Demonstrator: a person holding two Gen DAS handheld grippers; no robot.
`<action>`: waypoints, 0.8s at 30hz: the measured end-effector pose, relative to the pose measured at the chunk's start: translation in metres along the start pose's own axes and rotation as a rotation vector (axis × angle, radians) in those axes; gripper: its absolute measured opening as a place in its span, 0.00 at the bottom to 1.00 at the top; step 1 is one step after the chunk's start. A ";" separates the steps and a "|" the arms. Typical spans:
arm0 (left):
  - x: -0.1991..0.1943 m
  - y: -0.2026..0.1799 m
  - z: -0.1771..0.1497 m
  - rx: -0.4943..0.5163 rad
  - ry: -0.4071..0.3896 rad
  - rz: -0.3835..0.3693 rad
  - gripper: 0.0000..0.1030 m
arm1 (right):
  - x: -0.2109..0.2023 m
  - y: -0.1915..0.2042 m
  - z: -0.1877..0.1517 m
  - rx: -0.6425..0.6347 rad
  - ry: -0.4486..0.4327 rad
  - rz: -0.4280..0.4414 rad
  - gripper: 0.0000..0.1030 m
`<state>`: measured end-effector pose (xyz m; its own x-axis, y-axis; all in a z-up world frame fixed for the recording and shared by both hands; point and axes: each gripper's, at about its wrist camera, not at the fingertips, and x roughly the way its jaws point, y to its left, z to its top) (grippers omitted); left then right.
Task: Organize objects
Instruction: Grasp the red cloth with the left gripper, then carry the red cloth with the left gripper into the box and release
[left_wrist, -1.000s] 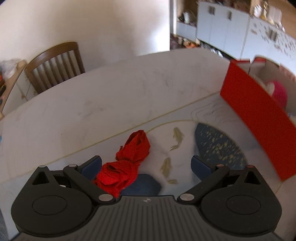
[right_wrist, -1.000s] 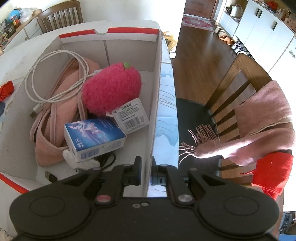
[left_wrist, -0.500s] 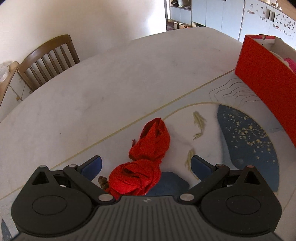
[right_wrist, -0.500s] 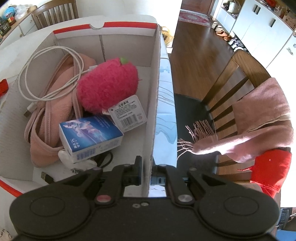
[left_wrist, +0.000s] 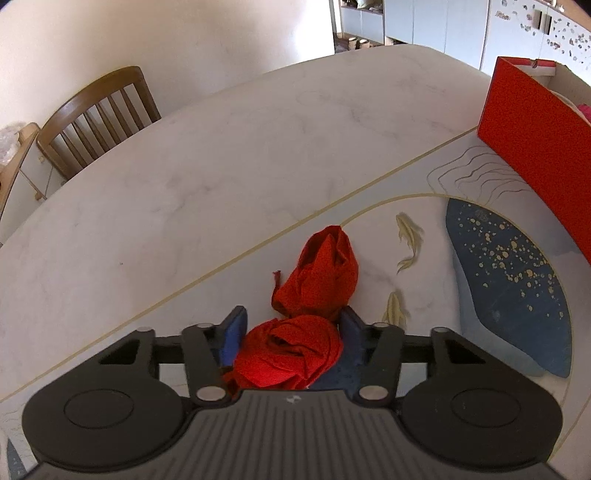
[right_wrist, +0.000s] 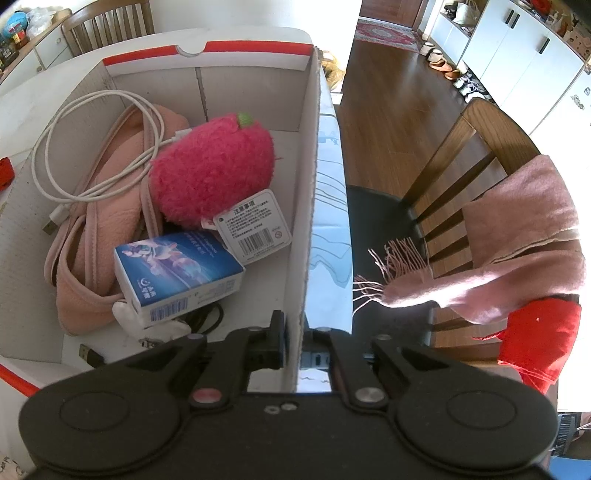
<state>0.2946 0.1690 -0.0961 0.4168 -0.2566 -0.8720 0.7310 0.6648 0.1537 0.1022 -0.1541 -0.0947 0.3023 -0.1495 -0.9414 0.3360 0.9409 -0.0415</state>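
the left claw (left_wrist: 290, 328) points steeply down at the tabletop (left_wrist: 221, 177), and its jaws have just been closing in around the near end of a crumpled red cloth (left_wrist: 314, 302). the bunched near lump of the cloth sits between the two blue pads; the right pad touches it, while the left pad looks just beside it, so a firm grip cannot be told. the rest of the cloth trails away from the claw across the pale marble surface, beside two painted gold fish (left_wrist: 408, 240) and a dark blue speckled patch (left_wrist: 506, 280). further right stands the red wall of a cardboard box (left_wrist: 535, 147); a wooden chair (left_wrist: 96, 114) stands at the far left edge.

the right claw (right_wrist: 295, 339) also points steeply down, pinched tight on the near right wall of the box (right_wrist: 310, 206), one finger inside and one outside. inside lie a blue and white carton (right_wrist: 177, 273), a pink plush strawberry (right_wrist: 210, 170) with a tag, a white cable (right_wrist: 88, 147) and a pink fabric bag (right_wrist: 99, 221).
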 end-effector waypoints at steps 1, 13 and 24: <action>0.000 0.000 0.000 0.000 0.003 0.001 0.46 | 0.000 0.000 0.000 0.001 -0.001 0.000 0.05; -0.031 0.004 0.008 -0.124 -0.036 -0.012 0.28 | -0.001 -0.002 -0.001 -0.001 -0.015 0.014 0.04; -0.095 -0.004 0.032 -0.255 -0.074 -0.038 0.28 | 0.000 -0.005 -0.002 -0.001 -0.034 0.036 0.04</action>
<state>0.2695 0.1682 0.0008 0.4363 -0.3292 -0.8374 0.5914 0.8064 -0.0088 0.0987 -0.1584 -0.0948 0.3444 -0.1257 -0.9304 0.3235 0.9462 -0.0081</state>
